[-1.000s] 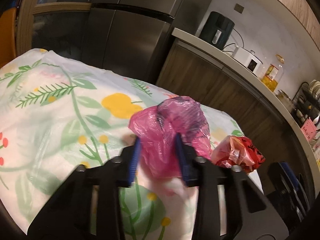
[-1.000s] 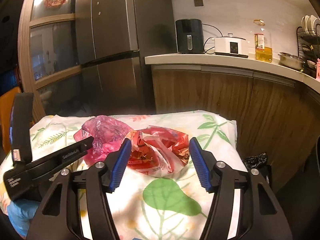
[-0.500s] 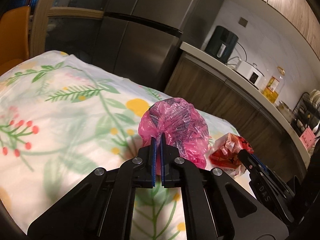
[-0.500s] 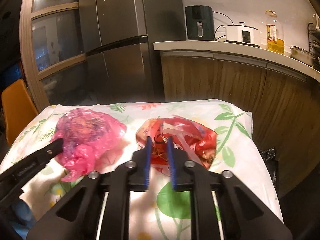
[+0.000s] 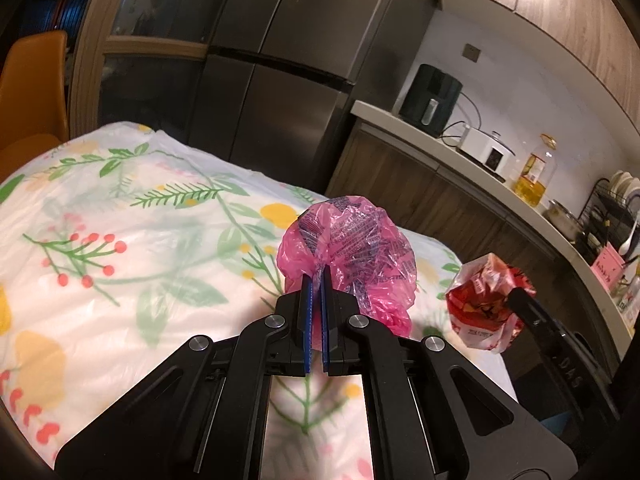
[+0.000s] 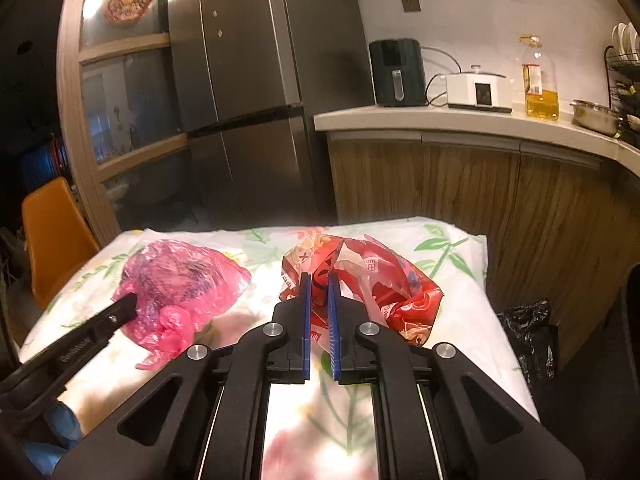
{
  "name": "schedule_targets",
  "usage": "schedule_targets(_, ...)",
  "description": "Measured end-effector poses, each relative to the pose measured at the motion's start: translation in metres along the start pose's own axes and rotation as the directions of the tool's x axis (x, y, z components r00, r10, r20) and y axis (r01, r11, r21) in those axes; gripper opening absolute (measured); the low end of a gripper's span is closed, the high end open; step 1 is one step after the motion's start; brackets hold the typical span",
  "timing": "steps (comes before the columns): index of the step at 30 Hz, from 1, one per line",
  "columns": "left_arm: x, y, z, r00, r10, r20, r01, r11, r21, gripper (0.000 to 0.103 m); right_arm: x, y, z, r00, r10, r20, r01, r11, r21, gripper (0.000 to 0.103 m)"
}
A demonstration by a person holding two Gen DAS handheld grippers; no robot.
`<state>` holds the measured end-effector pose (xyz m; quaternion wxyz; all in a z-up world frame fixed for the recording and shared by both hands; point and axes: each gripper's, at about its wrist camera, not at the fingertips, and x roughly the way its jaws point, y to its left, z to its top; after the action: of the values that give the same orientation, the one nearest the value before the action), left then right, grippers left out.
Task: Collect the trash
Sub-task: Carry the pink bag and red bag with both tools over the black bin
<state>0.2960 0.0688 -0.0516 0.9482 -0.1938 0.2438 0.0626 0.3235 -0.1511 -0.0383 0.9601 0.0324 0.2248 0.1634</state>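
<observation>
Trash is getting gathered: we are pinching the pink bag (image 5: pixel 348 256) in our shut left tongs (image 5: pixel 316 280), while our right tongs (image 6: pixel 318 280) are closing on the red bag (image 6: pixel 372 280); binning is remaining.

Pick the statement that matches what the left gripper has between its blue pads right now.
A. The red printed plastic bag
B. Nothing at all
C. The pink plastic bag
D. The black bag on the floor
C. The left gripper is clamped on a gathered fold of the pink plastic bag, while the red printed plastic bag sits in the right gripper.
</observation>
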Motion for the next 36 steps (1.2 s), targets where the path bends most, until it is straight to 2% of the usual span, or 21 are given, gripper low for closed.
schedule_targets(10, -0.049, -0.036, -0.013, 0.999, -0.032, 0.03, 0.03, 0.998, 0.05, 0.002, -0.074, -0.018, 0.001, 0.997, -0.031, 0.072, 0.031, 1.0, 0.005, 0.008)
schedule_targets(20, -0.077, -0.097, -0.028, 0.992, -0.121, 0.034, 0.115, 0.983, 0.143, 0.002, -0.132, -0.056, -0.003, 0.982, -0.13, 0.137, 0.125, 0.991, 0.045, 0.008)
schedule_targets(29, -0.089, -0.163, -0.048, 0.975, -0.222, 0.006, 0.214, 0.945, 0.246, 0.002, -0.171, -0.1, -0.009, 0.956, -0.238, 0.173, 0.222, 0.969, 0.106, 0.008)
schedule_targets(36, -0.091, -0.215, -0.065, 0.955, -0.296, -0.029, 0.289, 0.903, 0.317, 0.002, -0.194, -0.129, -0.011, 0.931, -0.311, 0.194, 0.286, 0.947, 0.145, 0.008)
